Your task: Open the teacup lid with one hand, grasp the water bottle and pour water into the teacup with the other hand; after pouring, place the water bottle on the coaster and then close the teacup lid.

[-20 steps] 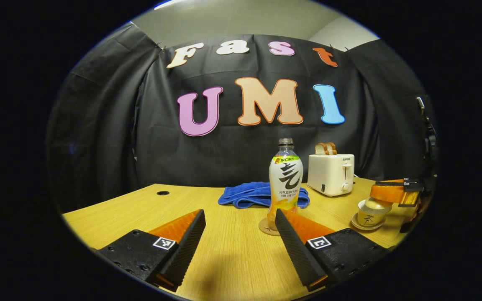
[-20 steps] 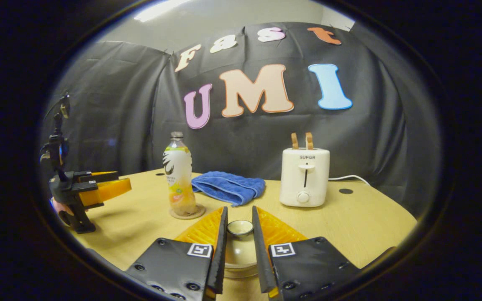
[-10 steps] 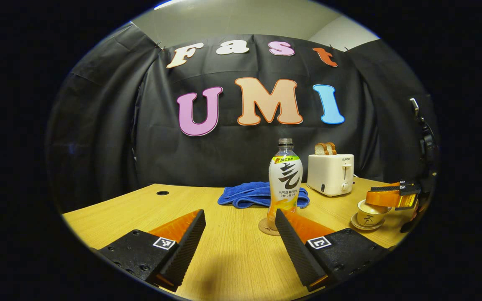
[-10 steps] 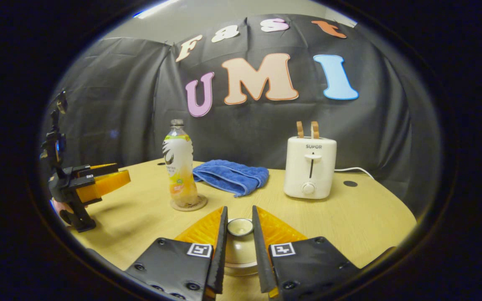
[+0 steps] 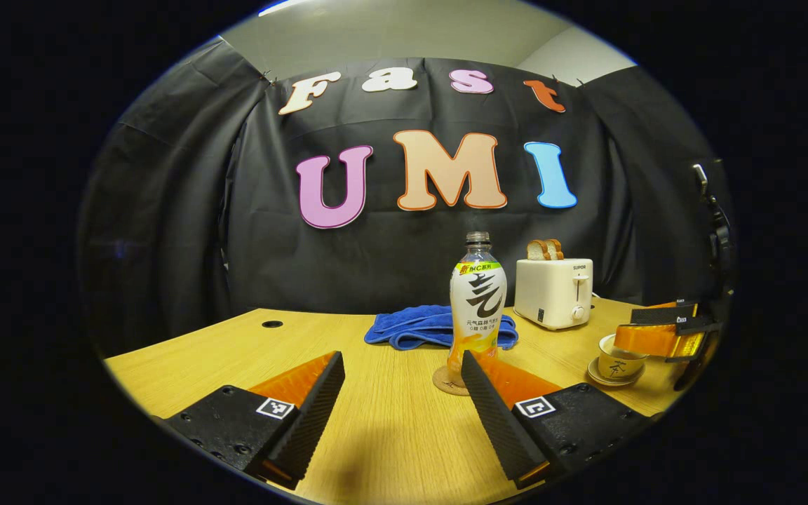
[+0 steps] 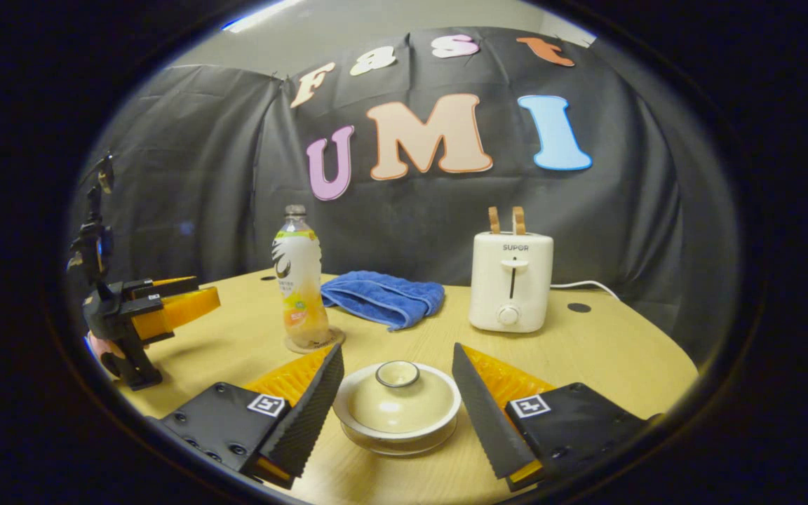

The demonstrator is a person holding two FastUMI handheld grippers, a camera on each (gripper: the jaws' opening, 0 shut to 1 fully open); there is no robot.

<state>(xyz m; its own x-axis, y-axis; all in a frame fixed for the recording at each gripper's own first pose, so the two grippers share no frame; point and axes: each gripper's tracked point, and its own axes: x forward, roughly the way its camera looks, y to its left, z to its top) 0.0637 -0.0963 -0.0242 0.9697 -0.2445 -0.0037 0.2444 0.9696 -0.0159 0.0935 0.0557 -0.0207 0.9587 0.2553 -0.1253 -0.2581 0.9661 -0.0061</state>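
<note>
Looking along the left claw (image 5: 402,393), I see its fingers spread wide, holding nothing, low over the wooden surface (image 5: 236,344). The water bottle (image 5: 477,308) stands upright on the round coaster (image 5: 444,382), just before the blue towel (image 5: 418,326); the toaster (image 5: 553,291) is to the right of the bottle, and the teacup (image 5: 614,361) farther right, under the other claw.

From the right gripper view, the right claw (image 6: 397,403) is open, its fingers on both sides of the teacup (image 6: 397,421) without touching. The lid (image 6: 397,396) sits on the cup. The water bottle (image 6: 299,280) stands on its coaster (image 6: 334,339), behind and left of the cup.
</note>
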